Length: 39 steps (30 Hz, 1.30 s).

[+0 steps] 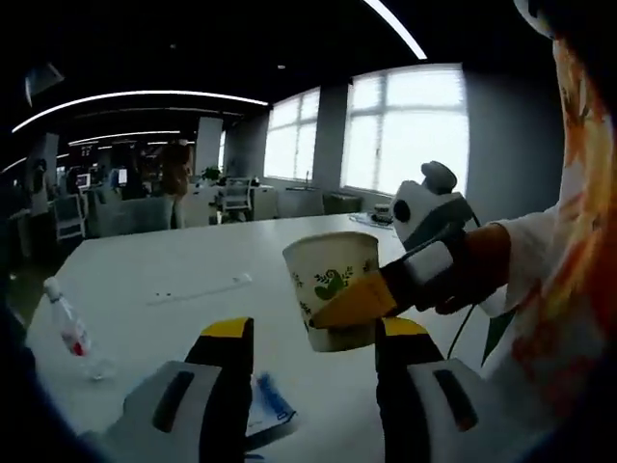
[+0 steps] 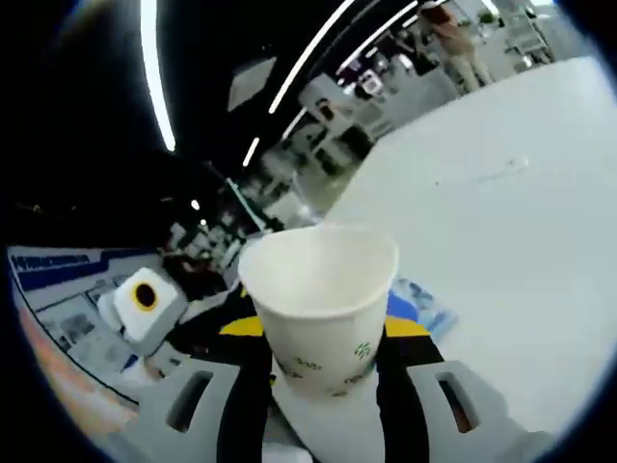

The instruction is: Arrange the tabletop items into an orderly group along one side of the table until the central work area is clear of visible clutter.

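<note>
- tabletop [image 1: 193, 265]: white, wide bare run ahead of the left hand-held gripper out to the far edge; the near-left edge curves off just past the bottle.
- paper cup [image 1: 333, 287]: white with a green leaf print, upright, up off the tabletop, clamped at its lower wall by the right hand-held gripper [image 1: 371, 299], just ahead of the left one's right jaw. In the right gripper view the cup [image 2: 323, 289] sits between the two jaws, open mouth showing, inside bare.
- left hand-held gripper [image 1: 313, 362]: jaws wide apart, nothing between them, low over the near tabletop.
- plastic bottle [image 1: 72, 333]: clear, red label, lying ahead-left of the left gripper, near the tabletop edge.
- blue-and-white packet [image 1: 270, 405]: flat on the tabletop, between the left jaws.
- thin white strip [image 1: 202, 289]: flat, farther ahead, well apart from the rest.
</note>
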Each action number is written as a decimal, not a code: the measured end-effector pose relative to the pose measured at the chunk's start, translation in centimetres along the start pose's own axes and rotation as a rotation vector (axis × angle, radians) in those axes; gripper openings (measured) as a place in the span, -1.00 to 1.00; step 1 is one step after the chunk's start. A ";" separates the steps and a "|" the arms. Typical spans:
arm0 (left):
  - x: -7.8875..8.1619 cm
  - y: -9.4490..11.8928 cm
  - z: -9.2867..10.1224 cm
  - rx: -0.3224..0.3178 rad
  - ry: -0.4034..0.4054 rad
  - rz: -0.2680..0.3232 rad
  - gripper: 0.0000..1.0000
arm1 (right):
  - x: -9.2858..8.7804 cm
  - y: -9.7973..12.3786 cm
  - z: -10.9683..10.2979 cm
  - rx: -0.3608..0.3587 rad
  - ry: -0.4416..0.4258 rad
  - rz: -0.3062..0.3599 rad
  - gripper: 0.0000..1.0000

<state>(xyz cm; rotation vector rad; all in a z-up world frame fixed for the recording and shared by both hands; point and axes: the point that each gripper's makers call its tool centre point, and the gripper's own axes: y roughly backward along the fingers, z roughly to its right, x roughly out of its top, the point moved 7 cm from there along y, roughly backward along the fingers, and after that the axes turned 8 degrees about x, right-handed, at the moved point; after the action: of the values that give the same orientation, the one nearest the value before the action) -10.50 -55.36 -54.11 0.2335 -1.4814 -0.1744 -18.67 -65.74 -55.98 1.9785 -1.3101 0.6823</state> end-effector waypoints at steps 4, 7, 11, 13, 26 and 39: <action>1.4 1.1 -0.3 -0.039 -0.074 0.000 -0.06 | 0.3 0.3 0.0 -0.021 0.138 -0.039 -0.17; 4.5 1.8 -1.0 -0.112 -0.007 0.059 -0.12 | -0.1 0.2 0.1 -0.044 0.247 -0.087 -0.17; 7.6 1.8 -0.2 -0.186 -0.168 0.049 -0.20 | -0.6 0.0 0.0 -0.071 0.325 -0.135 -0.16; 8.5 1.3 1.3 -0.257 -0.177 0.043 -0.26 | -0.7 -0.2 -0.1 -0.086 0.358 -0.150 -0.16; 5.5 -2.1 5.4 -0.332 -0.183 -0.175 -0.68 | -0.2 0.0 -0.5 -0.191 0.598 -0.162 -0.17; 4.5 -1.2 4.8 -0.277 -0.278 -0.318 -0.80 | -0.6 -0.7 -1.4 -0.202 0.802 -0.211 -0.18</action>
<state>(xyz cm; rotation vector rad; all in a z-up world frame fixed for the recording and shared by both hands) -14.89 -57.95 -49.71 0.2250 -1.6671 -0.6863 -18.31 -64.15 -55.66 1.4077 -0.6403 1.0415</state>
